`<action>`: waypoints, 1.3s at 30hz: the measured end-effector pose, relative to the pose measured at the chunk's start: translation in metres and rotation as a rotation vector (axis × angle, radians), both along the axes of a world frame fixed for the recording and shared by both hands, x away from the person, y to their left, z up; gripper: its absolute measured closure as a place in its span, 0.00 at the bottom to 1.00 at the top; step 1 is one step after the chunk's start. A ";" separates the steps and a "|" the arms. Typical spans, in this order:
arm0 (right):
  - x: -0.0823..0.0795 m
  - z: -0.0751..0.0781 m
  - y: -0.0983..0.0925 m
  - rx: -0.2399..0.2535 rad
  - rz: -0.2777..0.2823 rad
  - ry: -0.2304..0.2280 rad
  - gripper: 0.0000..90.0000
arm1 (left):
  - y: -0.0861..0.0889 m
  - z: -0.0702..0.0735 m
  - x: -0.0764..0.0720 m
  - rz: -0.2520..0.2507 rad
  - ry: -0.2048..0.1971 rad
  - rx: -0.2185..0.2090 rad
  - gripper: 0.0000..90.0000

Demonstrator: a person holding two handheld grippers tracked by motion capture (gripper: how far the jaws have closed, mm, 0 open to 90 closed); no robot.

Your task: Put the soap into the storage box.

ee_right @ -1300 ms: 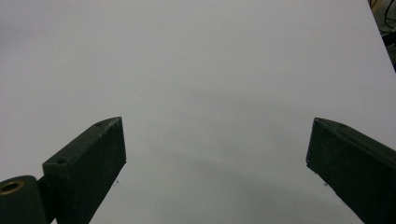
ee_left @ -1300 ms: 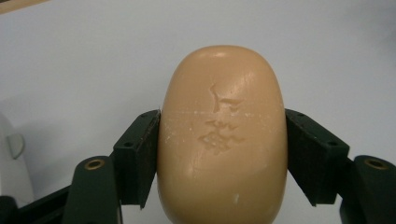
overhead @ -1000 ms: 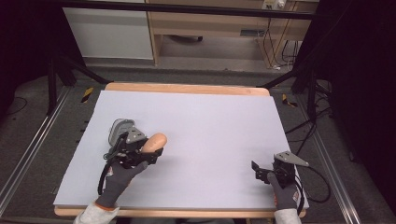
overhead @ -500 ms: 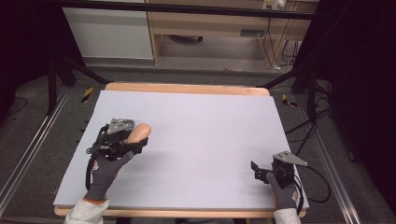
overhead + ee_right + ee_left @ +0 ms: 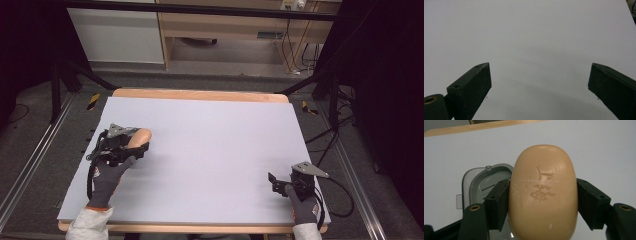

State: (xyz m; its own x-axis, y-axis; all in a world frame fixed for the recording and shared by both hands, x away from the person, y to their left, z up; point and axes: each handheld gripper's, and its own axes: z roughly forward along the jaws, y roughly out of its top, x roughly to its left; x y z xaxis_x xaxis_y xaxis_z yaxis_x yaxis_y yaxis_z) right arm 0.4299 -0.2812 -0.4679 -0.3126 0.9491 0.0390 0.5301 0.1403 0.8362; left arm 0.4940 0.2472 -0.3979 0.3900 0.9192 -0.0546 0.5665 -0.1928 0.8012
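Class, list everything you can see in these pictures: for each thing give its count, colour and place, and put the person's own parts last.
Soap bar: one, tan, oval, with a mark stamped in its face, clamped between the left gripper's jaws.
Soap dish: one, grey, lying on the table just behind and beneath the held soap.
Table: one, pale grey top with a wooden edge, centre of the high view.
Cabinet: one, white, on the floor beyond the table.
Left gripper: one, black, near the table's left edge.
Right gripper: one, black, jaws apart over bare table at the near right corner.
Gloved hands: two, dark grey, one on each gripper.
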 end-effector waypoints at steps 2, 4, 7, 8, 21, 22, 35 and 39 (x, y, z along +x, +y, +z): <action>0.000 0.000 0.000 0.000 0.000 0.001 0.06 | 0.001 -0.001 0.001 0.004 0.000 0.001 0.35; 0.000 0.000 0.000 0.003 0.001 0.005 0.06 | 0.005 -0.003 0.004 0.020 0.005 0.008 0.35; 0.000 0.000 0.000 0.004 0.000 0.005 0.06 | 0.008 -0.006 0.008 0.033 0.011 0.013 0.35; 0.000 0.000 0.000 0.004 0.000 0.005 0.06 | 0.008 -0.006 0.008 0.033 0.011 0.013 0.35; 0.001 -0.001 0.001 -0.006 0.000 0.006 0.06 | 0.017 -0.020 0.020 0.076 0.039 0.043 0.35; 0.001 -0.001 0.001 -0.006 0.000 0.006 0.06 | 0.017 -0.020 0.020 0.076 0.039 0.043 0.35; 0.002 -0.002 0.001 -0.008 -0.001 0.006 0.06 | 0.020 -0.028 0.027 0.104 0.056 0.070 0.35; 0.002 -0.002 0.001 -0.008 0.000 0.006 0.06 | 0.019 -0.030 0.028 0.107 0.059 0.075 0.35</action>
State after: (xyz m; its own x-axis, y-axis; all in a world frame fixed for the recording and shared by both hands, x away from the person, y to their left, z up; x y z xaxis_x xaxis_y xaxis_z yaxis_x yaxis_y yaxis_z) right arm 0.4317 -0.2805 -0.4695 -0.3122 0.9495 0.0329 0.5353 0.1472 0.8317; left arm 0.5224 0.2667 -0.4275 0.2874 0.9578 -0.0040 0.6330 -0.1868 0.7513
